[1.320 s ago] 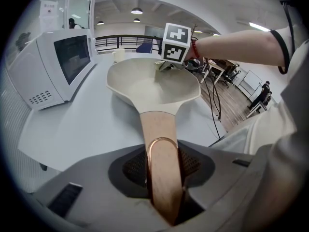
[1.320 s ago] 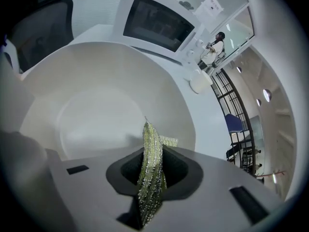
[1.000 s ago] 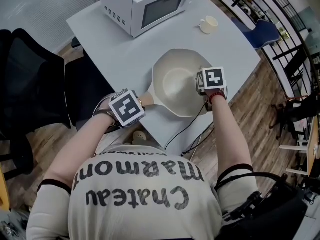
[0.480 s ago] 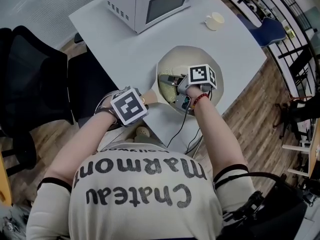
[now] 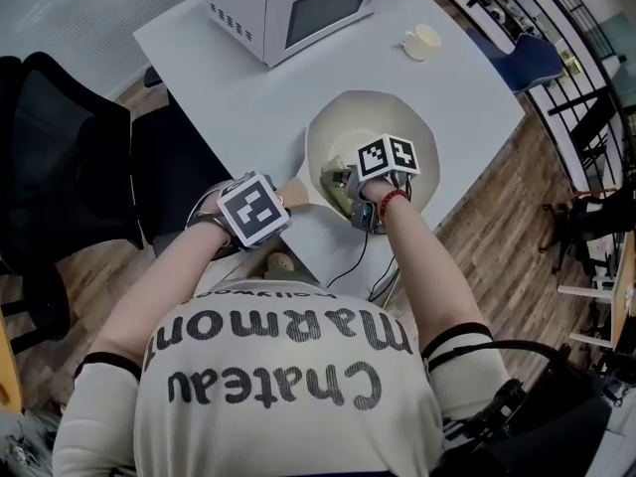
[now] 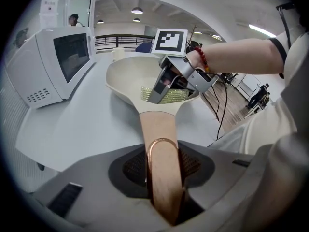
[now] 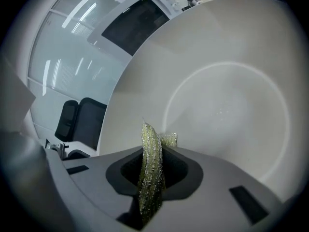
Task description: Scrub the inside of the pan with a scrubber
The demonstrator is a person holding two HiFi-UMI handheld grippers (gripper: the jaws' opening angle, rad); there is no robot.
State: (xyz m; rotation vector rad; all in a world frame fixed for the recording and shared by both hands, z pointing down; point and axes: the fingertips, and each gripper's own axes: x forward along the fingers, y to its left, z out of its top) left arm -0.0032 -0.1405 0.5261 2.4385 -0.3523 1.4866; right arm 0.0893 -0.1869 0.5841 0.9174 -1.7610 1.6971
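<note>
A cream pan [image 5: 350, 109] sits near the front edge of a grey table [image 5: 229, 78], its pale wooden handle [image 5: 295, 195] pointing toward the person. The left gripper [image 6: 164, 178] is clamped on that handle [image 6: 159, 129]: its own view shows both jaws pressed against the sides of the wood, just behind a copper hanging loop. The right gripper [image 5: 348, 189] reaches down into the pan from the near side and pinches a yellow-green mesh scrubber [image 7: 150, 163] between its jaws, the cloth folded upright and sticking out past the tips. In the left gripper view the scrubber [image 6: 166, 94] lies low against the near inner wall of the pan [image 6: 126, 76]. It seems to touch the surface there, though the gripper body hides the exact contact. The right gripper view looks across the smooth pan floor [image 7: 227, 105]. A white microwave [image 5: 288, 3] stands at the far side of the table, well apart from the pan, and a small cup [image 5: 421, 40] sits near the far right corner. A black chair [image 5: 60, 157] stands left of the table.
</note>
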